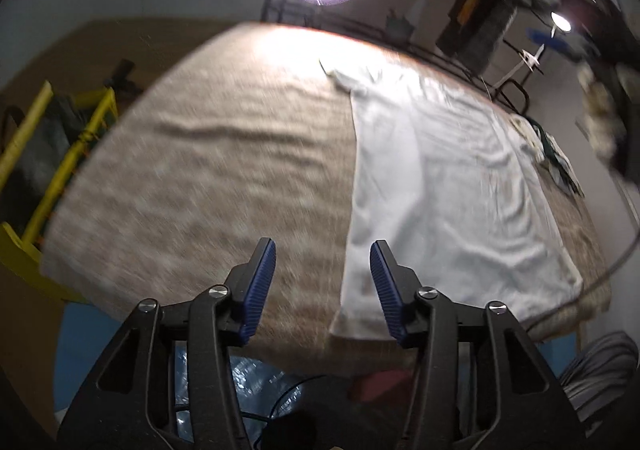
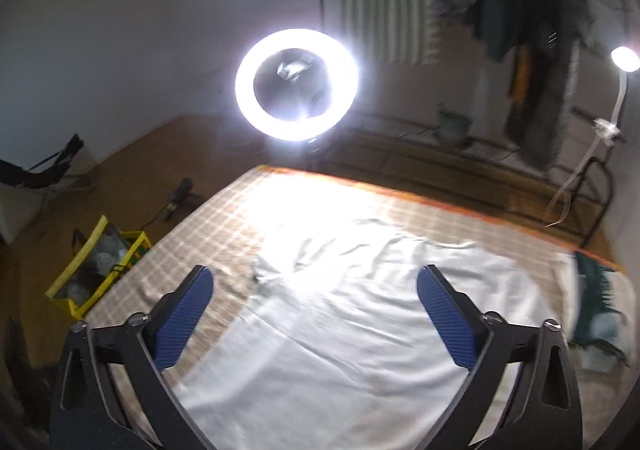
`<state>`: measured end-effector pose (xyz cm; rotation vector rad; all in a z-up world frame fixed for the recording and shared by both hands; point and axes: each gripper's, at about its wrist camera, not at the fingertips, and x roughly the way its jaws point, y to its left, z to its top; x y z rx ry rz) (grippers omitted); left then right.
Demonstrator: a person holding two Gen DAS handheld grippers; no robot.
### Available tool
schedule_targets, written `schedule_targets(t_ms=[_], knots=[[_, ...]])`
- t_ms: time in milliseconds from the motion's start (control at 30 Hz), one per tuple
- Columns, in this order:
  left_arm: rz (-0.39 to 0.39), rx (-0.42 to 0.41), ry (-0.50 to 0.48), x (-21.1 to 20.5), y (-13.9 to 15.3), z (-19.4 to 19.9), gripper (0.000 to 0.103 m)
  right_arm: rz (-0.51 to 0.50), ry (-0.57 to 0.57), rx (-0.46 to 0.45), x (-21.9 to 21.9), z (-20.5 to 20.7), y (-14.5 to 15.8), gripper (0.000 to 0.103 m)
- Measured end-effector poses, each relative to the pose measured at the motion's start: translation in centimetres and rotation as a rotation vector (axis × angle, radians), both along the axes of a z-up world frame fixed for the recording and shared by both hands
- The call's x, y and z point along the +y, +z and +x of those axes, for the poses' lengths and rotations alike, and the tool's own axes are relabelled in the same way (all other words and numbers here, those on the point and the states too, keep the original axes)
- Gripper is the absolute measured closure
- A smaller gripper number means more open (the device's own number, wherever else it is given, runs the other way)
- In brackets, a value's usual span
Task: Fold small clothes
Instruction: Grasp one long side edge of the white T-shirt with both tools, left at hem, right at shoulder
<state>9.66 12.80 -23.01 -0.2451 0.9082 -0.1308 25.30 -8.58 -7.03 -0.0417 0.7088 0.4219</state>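
White cloth [image 1: 448, 186], a small garment, lies spread flat on the right half of a beige checked surface [image 1: 224, 178], wrinkled, one narrow corner reaching toward the far edge. In the left wrist view the near hem of it hangs at the front edge of the surface, just ahead of the left tongs [image 1: 323, 256]; their blue pads [image 1: 262, 282] stand partly spread with nothing between them, the cloth's left edge running up past the right-hand pad. In the right wrist view the right tongs [image 2: 314, 282] are spread wide above the middle of the cloth, nothing pinched. A lit ring light [image 2: 297, 84] stands beyond the far edge. A yellow bin [image 2: 98, 262] sits on the floor to the left. A dark green item [image 2: 596, 290] lies at the right end of the surface, beside the cloth. Both views are blurred
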Motion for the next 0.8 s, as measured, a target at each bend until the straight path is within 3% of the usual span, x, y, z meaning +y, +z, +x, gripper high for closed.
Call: schedule_targets(t_ms=[167,267,400,533,800], knots=[[-0.017,0.053,-0.052,-1.1,-2.6,0.4,0.055,0.023,0.045,0.129,4.2,5.8,-3.8,0.02],[-0.053,0.076,-0.068,-1.3,-3.6,0.8,0.061,0.017,0.066,0.198,7.0,9.1,-6.3,0.032],[-0.06,0.078,-0.09,-1.9,-4.1,1.0,0.071,0.014,0.063,0.261,9.6,12.9,-9.2,0.032],[-0.081,0.071,-0.11,-2.0,-4.2,1.4,0.088,0.0,0.055,0.321,11.9,16.2,-12.3,0.034],[-0.1,0.056,-0.143,-2.1,-4.3,1.4,0.099,-0.091,0.044,0.358,15.4,19.6,-16.6,0.037]])
